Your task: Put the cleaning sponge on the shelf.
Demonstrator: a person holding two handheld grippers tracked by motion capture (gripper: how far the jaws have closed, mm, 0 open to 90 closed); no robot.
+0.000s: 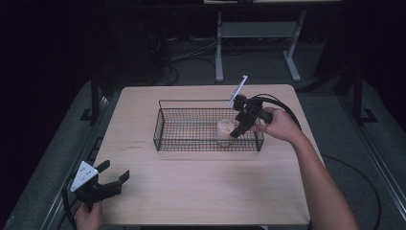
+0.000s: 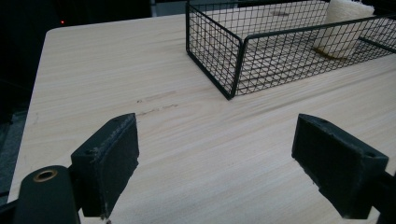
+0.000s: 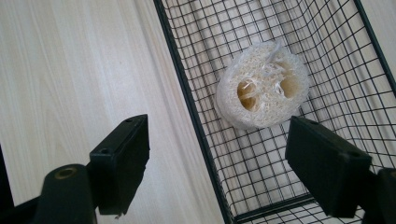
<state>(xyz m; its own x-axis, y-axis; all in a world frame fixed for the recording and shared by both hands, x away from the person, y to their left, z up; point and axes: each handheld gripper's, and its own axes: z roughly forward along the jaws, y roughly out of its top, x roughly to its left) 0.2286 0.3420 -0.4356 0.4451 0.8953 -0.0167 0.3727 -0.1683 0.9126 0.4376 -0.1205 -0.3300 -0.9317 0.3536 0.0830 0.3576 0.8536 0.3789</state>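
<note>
Hovering: right gripper [image 1: 238, 128] hangs over the right end of the wire basket [image 1: 165, 120], centre-right of the high view, held by the right hand [image 1: 277, 124]
Right gripper state: released, jaws spread wide, nothing between them
Loofah sponge: pale cylinder [image 3: 262, 86] standing on end inside the basket, upper middle of the right gripper view, two holes in its top face; apart from both jaws
Jaw spread: one jaw over bare table [image 3: 70, 70], the other over the basket floor [image 3: 327, 56], basket rim running between them
Left gripper: lower left of the high view [image 1: 112, 178], near the table's front-left corner, well apart from the basket
Left gripper state: released, jaws wide, only bare table [image 2: 187, 140] between them
Left gripper view: basket corner [image 2: 231, 70] upper middle, loofah sponge [image 2: 343, 25] upper right behind the mesh
</note>
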